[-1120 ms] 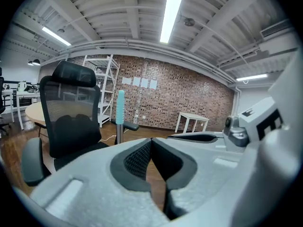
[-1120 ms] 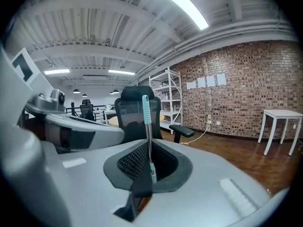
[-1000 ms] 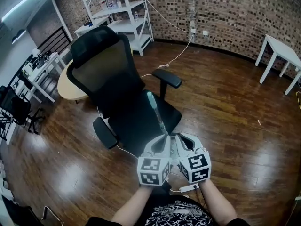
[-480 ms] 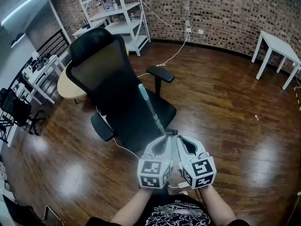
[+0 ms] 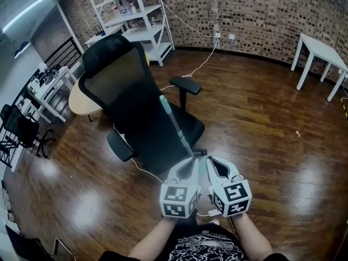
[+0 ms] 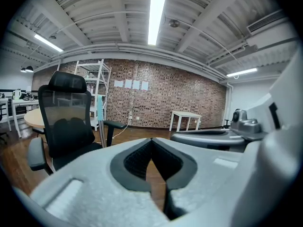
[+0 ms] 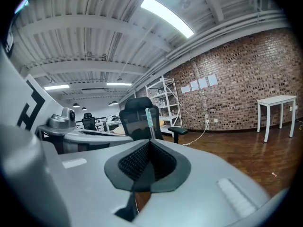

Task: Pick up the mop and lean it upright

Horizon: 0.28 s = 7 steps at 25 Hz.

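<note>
Mop handle upright at chair; both tongs clenched, empty

Mop handle [image 5: 175,125]: thin pole with a teal top end, standing close to upright in front of the seat and backrest of the black office chair [image 5: 125,86]. Contact with the chair cannot be confirmed. In the head view the pole's lower end drops out of sight just beyond the gripper tips.

Left gripper [image 5: 190,161]: jaws pressed together, nothing between the pads. In its own view the pole stands off to the left, apart from the jaws.

Right gripper [image 5: 210,160]: jaws fully closed, nothing gripped. In its own view the pole rises beyond the jaw tips, in line with them.

Pose: both grippers sit side by side, almost touching, tips aimed towards the chair and slightly down. Both forearms reach forward from the lower edge, close together, over the wooden floor [image 5: 261,129].
</note>
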### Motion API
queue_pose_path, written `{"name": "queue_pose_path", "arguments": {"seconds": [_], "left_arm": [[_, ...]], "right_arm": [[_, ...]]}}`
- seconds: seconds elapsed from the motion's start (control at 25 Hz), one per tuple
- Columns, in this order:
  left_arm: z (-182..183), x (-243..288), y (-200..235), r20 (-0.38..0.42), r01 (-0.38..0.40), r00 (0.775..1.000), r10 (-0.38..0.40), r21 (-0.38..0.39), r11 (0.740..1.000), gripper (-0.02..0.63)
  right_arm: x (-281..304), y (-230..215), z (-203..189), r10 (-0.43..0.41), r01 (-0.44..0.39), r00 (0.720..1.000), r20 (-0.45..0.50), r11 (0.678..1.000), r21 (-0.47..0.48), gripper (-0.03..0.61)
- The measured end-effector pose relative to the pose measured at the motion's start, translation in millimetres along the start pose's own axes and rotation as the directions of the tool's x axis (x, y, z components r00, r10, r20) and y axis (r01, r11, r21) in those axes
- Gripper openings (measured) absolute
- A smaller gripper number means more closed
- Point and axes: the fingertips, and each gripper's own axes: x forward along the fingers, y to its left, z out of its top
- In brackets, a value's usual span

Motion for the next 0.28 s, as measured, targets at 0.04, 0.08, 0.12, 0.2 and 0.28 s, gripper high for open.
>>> {"name": "queue_pose_path", "arguments": {"seconds": [0.04,0.08,0.12,0.2,0.28], "left_arm": [[3,1,0,-0.002,0.001,1.0,-0.001,0.0,1.0,0.003],[8,1,1,-0.003,0.002,1.0,-0.002,0.0,1.0,0.003],[12,2,3,-0.004,0.002,1.0,-0.002,0.002,1.0,0.003],[17,4,9,-0.005,0.002,1.0,-0.002,0.004,1.0,0.003],[20,6,15,-0.007,0.002,1.0,-0.002,0.005,1.0,0.003]], "right_arm": [[1,0,3,0.001,-0.001,1.0,-0.001,1.0,0.0,0.0],[3,0,8,0.003,-0.003,1.0,-0.003,1.0,0.0,0.0],[6,0,11,0.004,-0.004,1.0,-0.004,1.0,0.0,0.0],[12,2,16,0.006,-0.006,1.0,-0.008,1.0,0.0,0.0],[19,3,18,0.008,-0.008,1.0,-0.01,1.0,0.001,0.0]]}}
